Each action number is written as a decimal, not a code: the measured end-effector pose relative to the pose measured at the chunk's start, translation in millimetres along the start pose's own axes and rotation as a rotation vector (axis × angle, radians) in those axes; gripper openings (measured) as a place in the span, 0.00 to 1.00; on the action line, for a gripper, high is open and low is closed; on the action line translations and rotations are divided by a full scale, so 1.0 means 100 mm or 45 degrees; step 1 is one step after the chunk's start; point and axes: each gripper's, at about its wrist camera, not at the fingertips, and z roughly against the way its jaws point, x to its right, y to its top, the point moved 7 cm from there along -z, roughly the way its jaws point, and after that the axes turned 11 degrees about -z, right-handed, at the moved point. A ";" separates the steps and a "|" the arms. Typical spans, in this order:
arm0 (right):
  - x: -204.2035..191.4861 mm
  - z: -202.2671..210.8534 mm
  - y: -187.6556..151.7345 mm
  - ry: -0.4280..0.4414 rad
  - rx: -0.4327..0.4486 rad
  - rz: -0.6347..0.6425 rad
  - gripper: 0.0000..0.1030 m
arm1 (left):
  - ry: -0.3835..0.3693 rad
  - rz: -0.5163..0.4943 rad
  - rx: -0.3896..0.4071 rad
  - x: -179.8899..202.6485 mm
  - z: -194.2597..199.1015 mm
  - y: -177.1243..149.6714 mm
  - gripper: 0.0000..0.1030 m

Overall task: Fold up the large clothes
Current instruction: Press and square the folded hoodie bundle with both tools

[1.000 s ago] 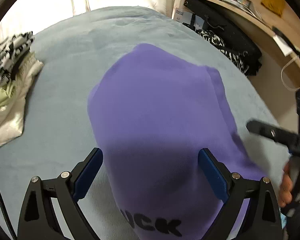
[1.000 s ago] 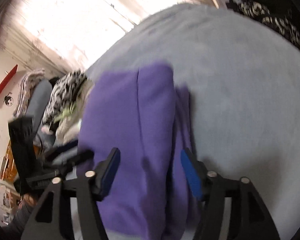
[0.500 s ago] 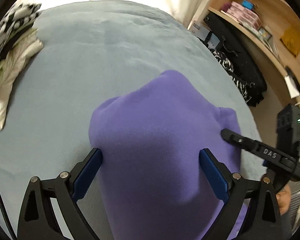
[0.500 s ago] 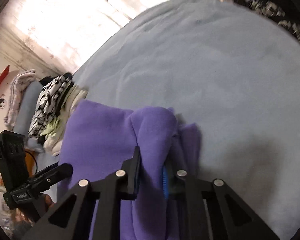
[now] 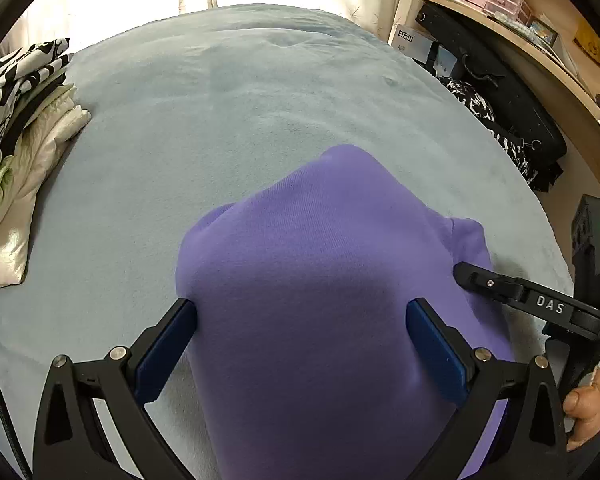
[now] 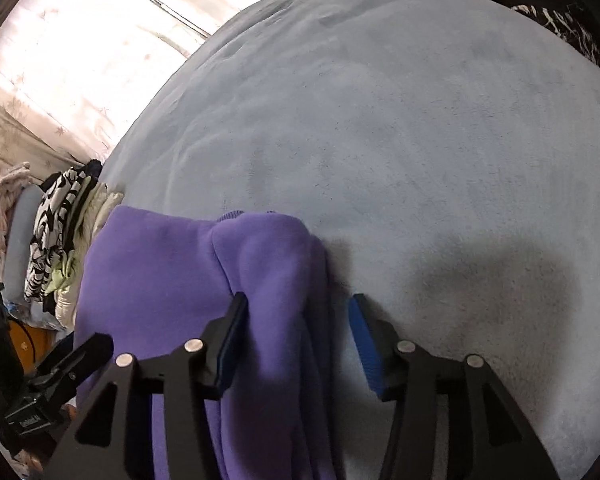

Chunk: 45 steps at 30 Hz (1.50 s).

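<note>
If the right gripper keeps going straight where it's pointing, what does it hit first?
Most likely the purple garment: its folded edge lies between the open right gripper fingers. Beyond it is only the light blue blanket. Depth is hard to judge.

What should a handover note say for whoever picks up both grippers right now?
Left gripper: jaws wide, straddling the purple garment, not clamped.
Right gripper: jaws have just been opening; the garment's folded right edge lies between them, far pad clear of it.
Garment lies folded in a bundle on the grey-blue bed cover; a stack of folded clothes sits at the left edge.
Left: probably tidy the bundle and add it to the stack.
</note>
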 end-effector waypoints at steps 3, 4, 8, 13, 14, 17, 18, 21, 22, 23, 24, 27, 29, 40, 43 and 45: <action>-0.07 0.11 -0.03 -0.006 0.018 0.016 0.49 | -0.034 0.033 -0.013 -0.04 0.02 -0.01 1.00; -0.09 0.16 -0.05 0.011 0.016 0.008 0.49 | -0.050 0.052 -0.019 -0.06 0.04 -0.02 1.00; -0.21 0.39 -0.12 0.039 0.015 0.022 0.51 | -0.089 0.103 -0.042 -0.11 0.09 -0.06 1.00; -0.37 0.72 -0.25 0.047 0.016 0.083 0.51 | -0.034 0.073 -0.033 -0.05 0.29 -0.10 0.99; -0.40 0.76 -0.28 0.049 0.017 0.088 0.53 | -0.017 0.057 -0.033 -0.02 0.35 -0.12 0.99; -0.48 0.94 -0.40 0.057 0.022 0.117 0.63 | 0.023 0.011 -0.039 0.06 0.56 -0.20 0.99; -0.51 1.00 -0.44 0.062 0.021 0.128 0.64 | 0.028 -0.001 -0.037 0.08 0.63 -0.23 0.99; -0.56 1.12 -0.57 0.076 0.010 0.149 0.64 | 0.019 -0.028 -0.013 0.12 0.89 -0.32 0.99; -0.57 1.14 -0.61 0.079 0.004 0.156 0.64 | 0.013 -0.033 -0.006 0.13 0.97 -0.36 0.99; -0.58 1.18 -0.66 0.082 -0.001 0.164 0.64 | 0.004 -0.035 -0.004 0.13 1.05 -0.40 0.99; -0.60 1.22 -0.71 0.087 -0.007 0.176 0.64 | -0.001 -0.031 -0.005 0.14 1.11 -0.45 0.99; -0.64 1.33 -0.84 0.112 -0.017 0.201 0.64 | -0.028 -0.016 -0.004 0.13 1.29 -0.57 0.99; -0.67 1.41 -0.93 0.126 -0.018 0.224 0.64 | -0.037 -0.011 -0.011 0.12 1.41 -0.66 0.99; -0.84 1.62 -1.33 0.133 -0.118 0.334 0.71 | -0.066 -0.059 -0.023 0.22 1.73 -0.97 0.99; -0.86 1.59 -1.38 0.086 -0.129 0.386 0.72 | -0.088 -0.068 -0.032 0.24 1.73 -1.01 0.99; -0.83 1.55 -1.36 0.052 -0.141 0.397 0.78 | -0.098 -0.066 -0.043 0.24 1.68 -1.03 0.99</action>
